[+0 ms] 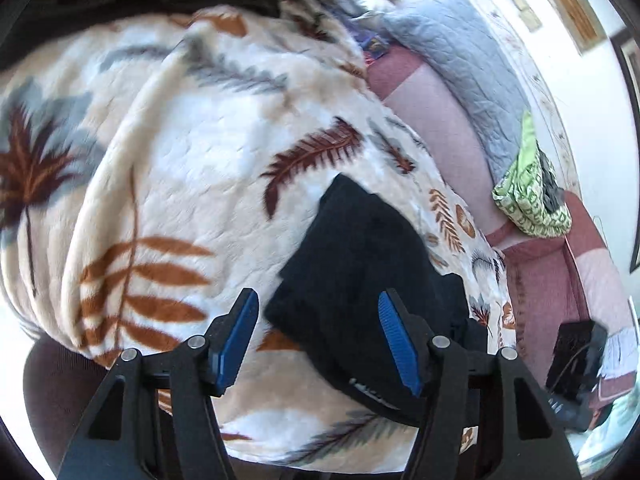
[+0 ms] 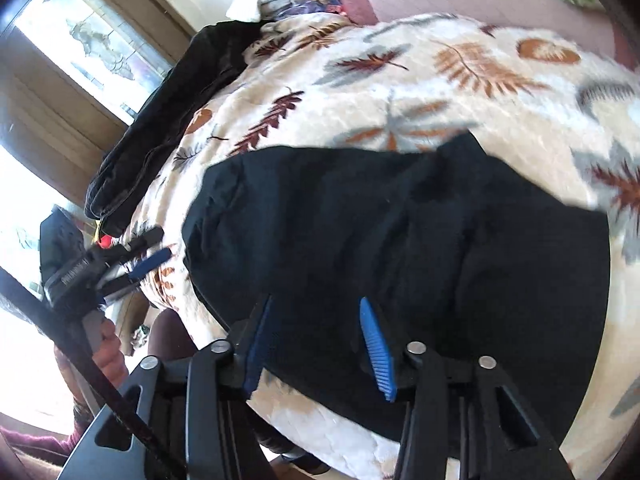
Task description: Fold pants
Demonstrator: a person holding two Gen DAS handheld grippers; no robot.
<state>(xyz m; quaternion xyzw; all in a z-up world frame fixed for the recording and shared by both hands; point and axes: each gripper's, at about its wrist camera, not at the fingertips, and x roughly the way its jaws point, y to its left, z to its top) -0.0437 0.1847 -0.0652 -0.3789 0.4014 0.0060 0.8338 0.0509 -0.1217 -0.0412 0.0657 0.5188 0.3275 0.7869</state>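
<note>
- Judged step: letting go after a fold, with the black pants (image 2: 392, 248) lying as a compact dark bundle on the leaf-print blanket (image 1: 192, 152); task looks well along, perhaps 1 more fold or a tidy-up left
- To do it well: lift both tongs straight clear of the cloth so no pad drags a layer open, then check the edges line up before any next pinch
- For a further fold: pinch through all layers at the near edge, carry low over the bundle, set down flat, smooth outward
- Risk, as a guess: plush blanket may cling and pull the bottom layer askew
- Right gripper (image 2: 316, 344): jaws parted about halfway, nothing pinched; pads hover over the near edge of the pants, cloth showing in the gap but not pressed
- Left gripper (image 1: 320, 340): jaws likewise parted about halfway, holding nothing; 1 corner of the pants shows between the pads, apparently below them, untouched
- In the left wrist view: pants (image 1: 368, 264) spread from between the fingertips toward 1 o'clock
- In the right wrist view: pants fill the centre, running from the fingertips toward 2 o'clock; left gripper (image 2: 148, 252) sits at 9 o'clock, just off the bundle's edge, held by a hand (image 2: 110, 354)
- A second dark garment (image 2: 168, 120) lies at 10 o'clock, apart from the pants
</note>
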